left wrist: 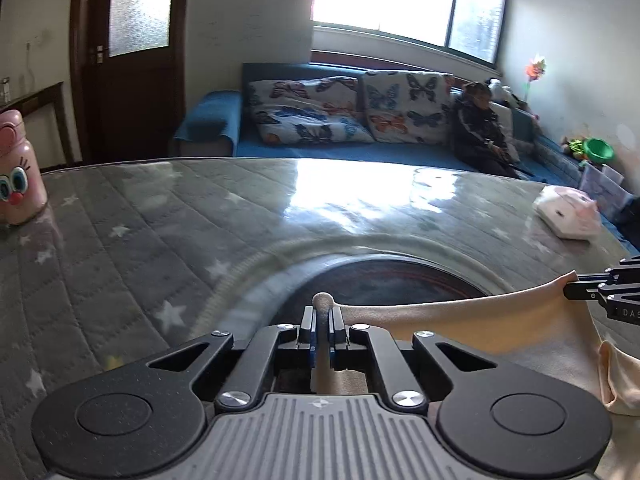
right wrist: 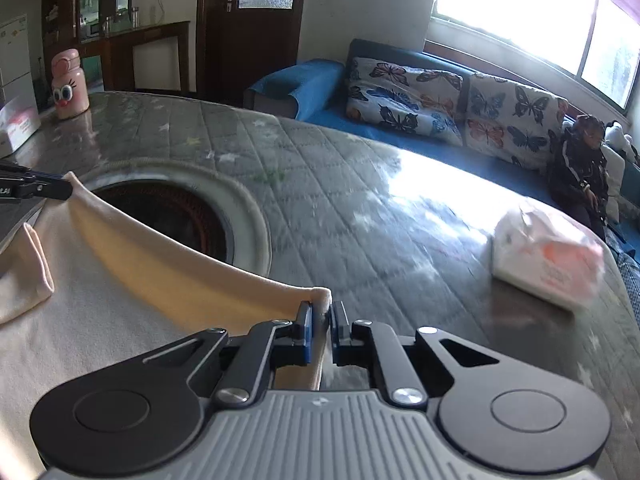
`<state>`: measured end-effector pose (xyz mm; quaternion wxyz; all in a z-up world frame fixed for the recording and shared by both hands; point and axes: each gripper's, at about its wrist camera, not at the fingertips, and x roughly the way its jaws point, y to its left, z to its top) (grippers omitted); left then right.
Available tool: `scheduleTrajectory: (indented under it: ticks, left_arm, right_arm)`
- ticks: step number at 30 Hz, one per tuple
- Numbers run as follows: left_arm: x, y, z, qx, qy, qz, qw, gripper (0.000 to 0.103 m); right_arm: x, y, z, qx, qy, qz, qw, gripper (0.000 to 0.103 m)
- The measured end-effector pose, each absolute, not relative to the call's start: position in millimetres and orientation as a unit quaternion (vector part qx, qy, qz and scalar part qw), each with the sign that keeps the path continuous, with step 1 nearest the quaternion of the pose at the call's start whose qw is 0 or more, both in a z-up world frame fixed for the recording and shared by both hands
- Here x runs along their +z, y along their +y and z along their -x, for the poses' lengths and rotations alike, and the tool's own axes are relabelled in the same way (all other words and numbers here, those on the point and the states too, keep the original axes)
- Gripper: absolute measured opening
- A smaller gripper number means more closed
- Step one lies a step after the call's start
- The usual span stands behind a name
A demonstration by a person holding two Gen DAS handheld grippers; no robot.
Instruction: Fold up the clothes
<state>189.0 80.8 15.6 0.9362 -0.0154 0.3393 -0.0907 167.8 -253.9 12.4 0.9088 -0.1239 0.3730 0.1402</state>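
Two tools clamped on one cream garment: left tool pinching one corner, right tool the other, hem taut between. Folded sleeve clearest from right wrist.

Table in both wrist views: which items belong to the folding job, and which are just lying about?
In the job:
- cream garment
- left claw, shut on one corner
- right claw, shut on the other corner

Lying about:
- pink bottle
- tissue pack
- white box

Garment on desk, over the round opening; bottle far left, packet right.
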Motion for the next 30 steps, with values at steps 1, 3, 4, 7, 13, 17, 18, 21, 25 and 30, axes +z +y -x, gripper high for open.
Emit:
scheduleTrajectory:
  ticks: [1,3,4,7,13,17,18,21,25,30]
  left_arm:
    - [13.3,81.8,-192.1,-0.087,0.343,0.013,0.935,0.007]
    - [7.3,82.9,-196.6,-0.081,0.352,0.009,0.932,0.007]
    - [4.8,82.5,-196.6,-0.079,0.356,0.007,0.931,0.008]
    - [-1.4,81.7,-195.7,-0.073,0.365,0.0,0.928,0.012]
    - [18.6,81.4,-169.9,-0.071,0.342,0.005,0.937,0.022]
    - [36.0,68.9,-138.5,-0.102,0.326,0.009,0.94,0.033]
    - [38.5,64.2,-130.0,-0.113,0.326,0.01,0.939,0.033]
    - [39.4,48.1,-104.0,-0.152,0.332,0.02,0.931,0.041]
    - [31.0,24.1,-72.0,-0.196,0.346,0.022,0.917,0.041]
    - [20.5,10.8,-47.5,-0.217,0.357,0.033,0.908,0.042]
  right_arm:
    - [9.9,-250.5,-172.9,0.141,0.374,0.127,0.908,0.008]
    - [5.6,-245.8,-177.9,0.144,0.377,0.133,0.905,0.009]
    - [4.9,-244.3,-178.3,0.145,0.378,0.135,0.904,0.01]
    - [12.8,-247.7,-173.5,0.142,0.373,0.128,0.908,0.014]
    - [40.7,-266.8,-135.7,0.143,0.359,0.124,0.914,0.015]
    - [40.1,-282.2,-107.7,0.144,0.375,0.111,0.909,0.015]
    - [38.1,-284.7,-101.3,0.146,0.38,0.108,0.907,0.015]
    - [31.4,-289.6,-89.6,0.15,0.394,0.093,0.902,0.015]
    - [22.0,-291.3,-91.2,0.148,0.403,0.074,0.9,0.017]
    - [11.1,-291.3,-96.6,0.164,0.408,0.052,0.897,0.025]
